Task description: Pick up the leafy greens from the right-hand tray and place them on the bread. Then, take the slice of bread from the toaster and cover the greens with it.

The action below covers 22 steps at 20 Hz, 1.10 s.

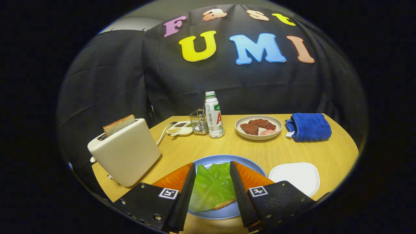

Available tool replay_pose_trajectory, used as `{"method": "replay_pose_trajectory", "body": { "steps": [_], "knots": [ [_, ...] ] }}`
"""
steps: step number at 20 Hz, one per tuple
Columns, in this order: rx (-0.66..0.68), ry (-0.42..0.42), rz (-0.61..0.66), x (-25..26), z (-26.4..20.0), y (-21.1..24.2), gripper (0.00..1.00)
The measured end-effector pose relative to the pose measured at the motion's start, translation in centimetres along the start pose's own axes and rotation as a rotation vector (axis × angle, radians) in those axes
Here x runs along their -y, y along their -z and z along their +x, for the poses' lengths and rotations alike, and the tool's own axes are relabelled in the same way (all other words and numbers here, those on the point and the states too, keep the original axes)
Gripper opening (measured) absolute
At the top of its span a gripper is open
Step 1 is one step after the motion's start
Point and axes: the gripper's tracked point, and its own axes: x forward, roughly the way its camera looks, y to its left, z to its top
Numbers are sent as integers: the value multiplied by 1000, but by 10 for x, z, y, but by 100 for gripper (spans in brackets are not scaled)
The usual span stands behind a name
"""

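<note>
Gripper view shows the gripper [212,174] with jaws apart and holding nothing, above the blue plate [250,165] near the front edge of the desk [286,151]. Between the fingers the leafy greens [212,185] lie on the bread [225,204]. A second bread slice [119,124] stands in the toaster [126,152] at the left edge.

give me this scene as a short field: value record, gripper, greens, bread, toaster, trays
gripper: gripper open, fingers either side of the greens, not pressing
greens: leafy greens lying on a bread slice on the blue plate
toaster: toaster beside the plate, toast slice sticking up from its slot
right tray: white tray, nothing on it
background: meat plate, blue towel, bottle
task stage: greens placed, toast not yet taken
</note>
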Motion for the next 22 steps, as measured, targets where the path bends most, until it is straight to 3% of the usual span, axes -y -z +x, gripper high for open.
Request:
{"method": "replay_pose_trajectory", "body": {
  "steps": [9,16,22],
  "knots": [
    [99,-26,-77,-52,-14,-40,64],
    [207,-165,-127,-156,-13,-84,64],
    [231,-252,-142,-228,0,-91,64]
  ]
}}
